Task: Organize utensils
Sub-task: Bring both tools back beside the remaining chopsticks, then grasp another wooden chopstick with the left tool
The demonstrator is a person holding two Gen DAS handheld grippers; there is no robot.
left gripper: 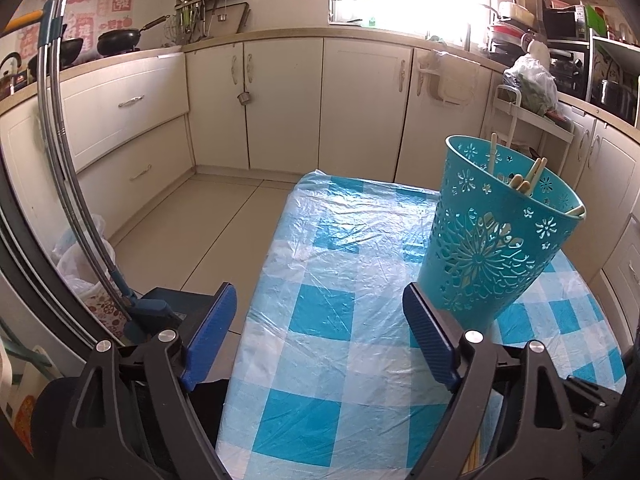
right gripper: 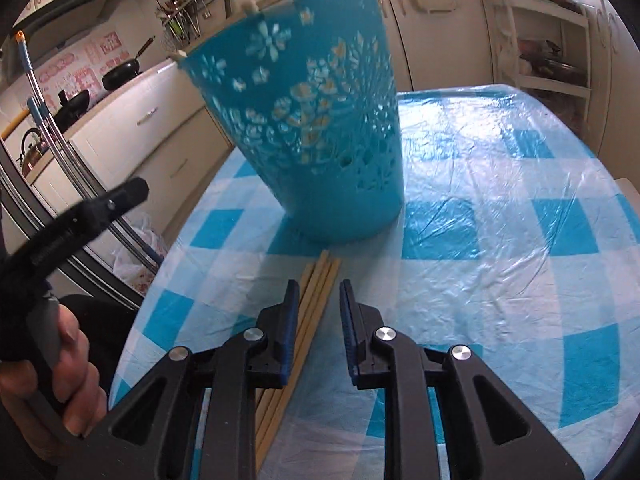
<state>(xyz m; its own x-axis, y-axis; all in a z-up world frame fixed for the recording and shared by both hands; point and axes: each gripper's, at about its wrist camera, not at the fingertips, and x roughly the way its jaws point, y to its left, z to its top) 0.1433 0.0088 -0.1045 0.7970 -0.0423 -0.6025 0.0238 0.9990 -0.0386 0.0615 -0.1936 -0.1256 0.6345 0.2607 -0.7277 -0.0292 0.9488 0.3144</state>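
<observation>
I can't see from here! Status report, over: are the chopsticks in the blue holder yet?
Both grippers, left and right, open, empty. Some chopsticks in teal holder; a bundle lies on table, under right gripper. Nothing blocking.

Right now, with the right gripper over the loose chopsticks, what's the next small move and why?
Probably lower the right gripper and shift slightly left: its jaws stand open, and the chopsticks lie flat on the table, mostly under its left finger, before the teal utensil holder.

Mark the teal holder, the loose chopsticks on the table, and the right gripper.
Holder (left gripper: 486, 256): left wrist view, on its patterned front wall.
Chopsticks (right gripper: 318, 280): right wrist view, on the shafts lying on the cloth.
Right gripper (right gripper: 319, 300): right wrist view, midway between its fingertips.
</observation>
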